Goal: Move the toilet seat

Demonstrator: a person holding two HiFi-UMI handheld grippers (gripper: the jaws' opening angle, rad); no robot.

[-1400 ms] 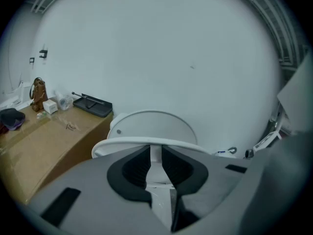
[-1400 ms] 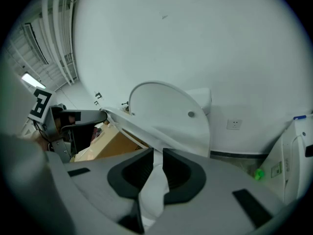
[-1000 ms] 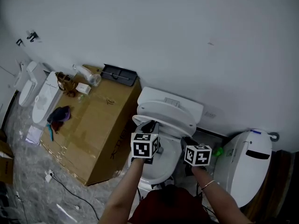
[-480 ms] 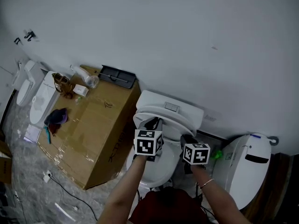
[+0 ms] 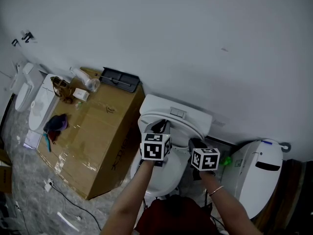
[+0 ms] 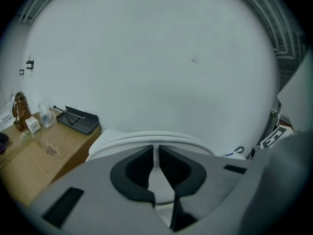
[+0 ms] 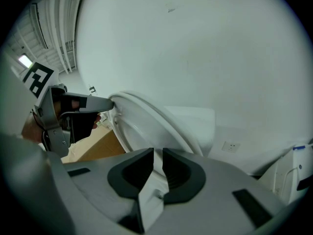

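Observation:
The white toilet seat stands half raised, tilted back toward the tank, over the bowl. My left gripper is shut on the seat's left rim; in the left gripper view the thin white edge runs between the pads. On the seat's right rim my right gripper is shut. The right gripper view shows the tilted seat passing between its jaws, with the left gripper on the far edge.
A large cardboard box stands left of the toilet, with a black tray and small items on top. Another white toilet stands close on the right, and more fixtures at the far left. A white wall is right behind.
Both grippers have moved a little toward the tank and wall, carrying the seat's rim with them. Their grip looks the same.

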